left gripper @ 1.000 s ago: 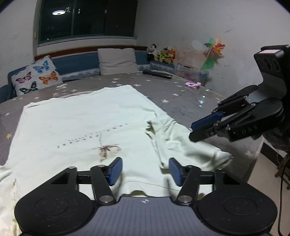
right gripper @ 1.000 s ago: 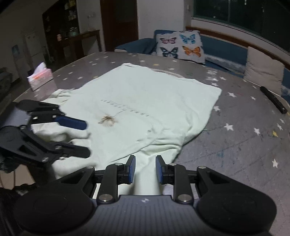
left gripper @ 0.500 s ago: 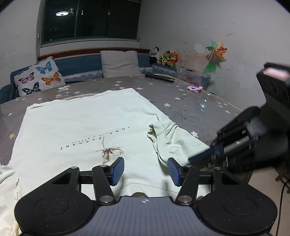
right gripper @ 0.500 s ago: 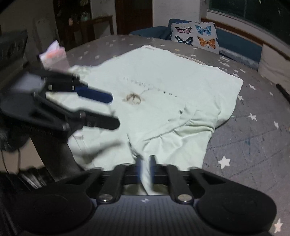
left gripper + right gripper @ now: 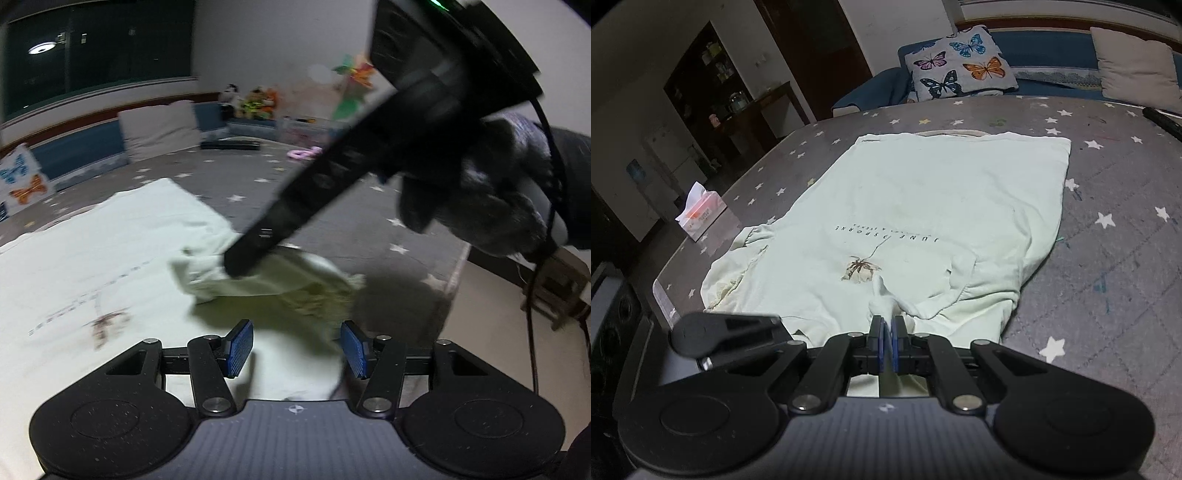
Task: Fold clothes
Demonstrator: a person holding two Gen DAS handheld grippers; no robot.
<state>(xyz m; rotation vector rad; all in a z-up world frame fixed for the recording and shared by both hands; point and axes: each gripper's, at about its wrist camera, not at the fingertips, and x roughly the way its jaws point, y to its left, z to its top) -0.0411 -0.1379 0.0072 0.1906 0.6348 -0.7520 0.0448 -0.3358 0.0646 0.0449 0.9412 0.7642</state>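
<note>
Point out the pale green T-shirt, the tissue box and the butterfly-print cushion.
Pale green T-shirt point(image 5: 923, 206): right wrist view, on the flat chest panel above the lettering.
Tissue box point(image 5: 703, 216): right wrist view, on its side face.
Butterfly-print cushion point(image 5: 964, 62): right wrist view, on the middle of its front.

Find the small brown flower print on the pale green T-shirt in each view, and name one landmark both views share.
Left wrist view: brown flower print at lower left, blurred, left of the open tongs.
Right wrist view: print near centre, just beyond the shut tongs.
Shared landmark: butterfly-patterned cushion.
</note>
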